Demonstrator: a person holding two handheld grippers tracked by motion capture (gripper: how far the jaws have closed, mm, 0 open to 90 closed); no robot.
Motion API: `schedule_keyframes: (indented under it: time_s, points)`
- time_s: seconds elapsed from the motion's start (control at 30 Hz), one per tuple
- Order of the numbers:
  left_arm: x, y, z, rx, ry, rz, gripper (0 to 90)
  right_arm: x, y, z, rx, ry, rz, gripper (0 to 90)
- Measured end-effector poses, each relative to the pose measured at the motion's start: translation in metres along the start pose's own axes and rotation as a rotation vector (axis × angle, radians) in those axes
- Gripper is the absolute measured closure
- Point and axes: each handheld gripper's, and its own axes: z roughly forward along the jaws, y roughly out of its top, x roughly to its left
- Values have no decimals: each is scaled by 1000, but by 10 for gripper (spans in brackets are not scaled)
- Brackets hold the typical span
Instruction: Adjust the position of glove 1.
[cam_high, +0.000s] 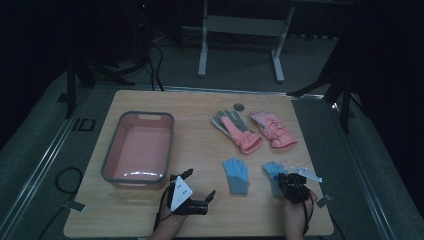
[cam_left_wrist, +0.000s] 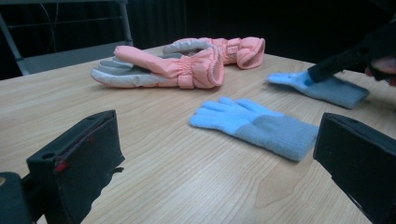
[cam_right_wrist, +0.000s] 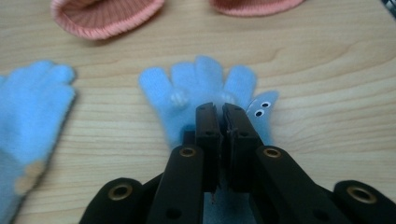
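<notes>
Left gripper (cam_high: 199, 189): jaws spread wide, nothing betw. them; rests low at near edge of table (cam_high: 200, 107), just right of bin's near corner. In left gripper view both black jaws frame the left blue glove.
Pink bin (cam_high: 112, 155): grey-rimmed, far-left part of table, near edge beside left gripper.
Left blue glove (cam_high: 236, 175): flat on table, fingers pointing away from person, cuff greyer; lies apart from both grippers, betw. them.
Grey-palmed pink glove (cam_high: 235, 130): behind blue pair, fingers to the far left, pink cuff toward person.
Pink glove (cam_high: 273, 129): just right of grey-palmed one, beside it, cuff toward person.
Small grey disc (cam_high: 239, 106): set in tabletop, beyond pink gloves.
Right blue glove (cam_high: 273, 172): near-right part of table, well apart from bin; fingers spread away from person; two googly eyes on thumb side in right gripper view (cam_right_wrist: 205, 84).
Right gripper (cam_high: 286, 181): jaws pressed together, pinching right blue glove at palm; person's hand (cam_high: 295, 212) behind it.
</notes>
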Motion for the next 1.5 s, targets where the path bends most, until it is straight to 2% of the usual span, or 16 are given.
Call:
schedule_keyframes:
  time_s: [0.2, 0.27, 0.3, 0.33, 0.37, 0.43, 0.5, 0.57, 0.7, 0.8, 0.97, 1.1, 1.17, 1.23, 1.33, 1.5]
  points:
    - [-1, 0, 1, 4, -4, 11, 10, -2, -5, 7, 10, 23, 3, 811]
    - [-1, 0, 1, 4, -3, 8, 10, -2, -3, 6, 15, 39, -7, 720]
    - [-1, 0, 1, 4, -3, 8, 10, -2, -3, 6, 15, 39, -7, 720]
    - [-1, 0, 1, 5, -5, 6, 10, -3, 1, 3, 22, 68, -39, 641]
    - [-1, 0, 1, 5, -7, 7, 10, -4, 4, 2, 25, 67, -57, 642]
    - [-1, 0, 1, 2, -6, 8, 11, -8, 14, -3, 3, 124, -116, 642]
    - [-1, 0, 1, 2, -9, 11, 10, -16, 25, -8, -13, 189, -221, 637]
    - [-1, 0, 1, 2, -10, 9, 10, -27, 40, -12, -21, 335, -306, 627]
    - [0, 0, 1, 3, -12, 4, 10, -38, 55, -19, -18, 421, -555, 605]
    - [0, 0, 1, 0, -15, 1, 10, -44, 54, -14, 19, 445, -633, 600]
    - [0, 0, 0, -4, -9, 3, 10, -49, 38, 4, 72, 461, -668, 600]
    - [-2, 0, 0, -4, -3, 15, 10, -53, 23, 13, 68, 487, -623, 595]
    - [-2, 0, 1, -1, 1, 21, 10, -52, 15, 16, 72, 475, -612, 599]
    - [-2, 0, 1, 0, 3, 22, 11, -51, 10, 15, 60, 462, -581, 636]
    - [-2, 0, 1, -1, 4, 19, 11, -47, 7, 12, 46, 438, -596, 717]
    - [-3, 0, 1, -3, 3, 25, 11, -44, 6, 12, 47, 403, -537, 830]
